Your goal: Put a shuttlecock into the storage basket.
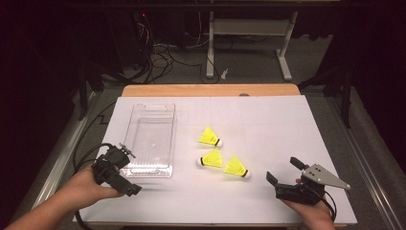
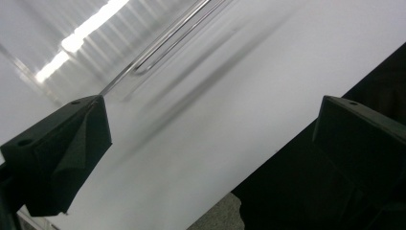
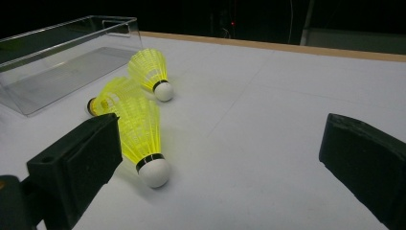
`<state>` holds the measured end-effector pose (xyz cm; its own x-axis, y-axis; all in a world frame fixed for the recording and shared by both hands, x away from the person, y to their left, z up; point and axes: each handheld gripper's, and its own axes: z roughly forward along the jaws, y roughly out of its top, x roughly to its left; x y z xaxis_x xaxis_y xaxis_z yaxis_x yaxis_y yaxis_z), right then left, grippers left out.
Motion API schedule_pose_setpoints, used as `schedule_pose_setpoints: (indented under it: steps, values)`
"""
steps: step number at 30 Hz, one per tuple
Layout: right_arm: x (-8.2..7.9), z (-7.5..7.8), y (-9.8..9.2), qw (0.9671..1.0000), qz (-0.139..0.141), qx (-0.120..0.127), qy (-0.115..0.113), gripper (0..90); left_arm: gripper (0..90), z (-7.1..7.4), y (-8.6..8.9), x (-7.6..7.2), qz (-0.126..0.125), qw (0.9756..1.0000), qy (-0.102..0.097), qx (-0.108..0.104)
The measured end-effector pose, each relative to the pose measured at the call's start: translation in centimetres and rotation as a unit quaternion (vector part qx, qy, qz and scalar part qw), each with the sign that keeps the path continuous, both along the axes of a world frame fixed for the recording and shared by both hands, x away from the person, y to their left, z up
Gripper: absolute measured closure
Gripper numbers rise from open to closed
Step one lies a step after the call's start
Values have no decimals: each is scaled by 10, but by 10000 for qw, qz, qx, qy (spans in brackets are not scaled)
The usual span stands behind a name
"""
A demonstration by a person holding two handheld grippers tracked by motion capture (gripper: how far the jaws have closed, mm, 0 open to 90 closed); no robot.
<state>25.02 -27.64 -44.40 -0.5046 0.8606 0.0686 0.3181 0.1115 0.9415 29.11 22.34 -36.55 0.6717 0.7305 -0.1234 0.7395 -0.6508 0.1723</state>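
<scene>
At the near edge of a white-covered table (image 1: 287, 124), a person's two hands each hold a black two-jaw gripper. The left gripper (image 1: 125, 175) hovers at the near left, jaws spread wide and empty, just in front of the near end of a clear plastic rectangular bin (image 1: 168, 139). The right gripper (image 1: 283, 171) sits at the near right, jaws also wide apart with nothing between them.

The right gripper view looks toward three bright yellow plastic shuttlecocks with white rounded cork tips. The nearest shuttlecock (image 3: 140, 139) lies on its side close to one jaw, not yet between the two. Behind it lies the middle shuttlecock (image 3: 106, 98), and farther on the far shuttlecock (image 3: 151, 72). All three rest on the table to the right of the bin, near one another.

The work looks to be at its start: reaching for the first shuttlecock, likely to place it in the bin. The next move calls for the right gripper to shift sideways until the nearest shuttlecock lies between the jaws, then close gently on the skirt.

The bin appears empty. Beyond the table stand a white desk frame (image 1: 249, 28) and loose cables on the floor (image 1: 163, 57). Nothing blocks the reach.
</scene>
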Motion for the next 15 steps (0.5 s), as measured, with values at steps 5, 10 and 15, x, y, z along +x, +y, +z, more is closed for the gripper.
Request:
schedule_pose_setpoints:
  steps: [5, 10, 15]
  values:
    - [-1, 1, 0, 10000, -12, 20, -17, 16, 6, 8, -19, 4, -233, 9997, -80, -54]
    - [-1, 2, -1, 10000, 8, 15, -14, 18, 7, 19, -40, 9, -470, 9985, -217, -194]
    - [-1, 2, -2, 10000, 7, 26, -34, 18, 6, 23, -55, 17, -568, 9980, -183, -204]
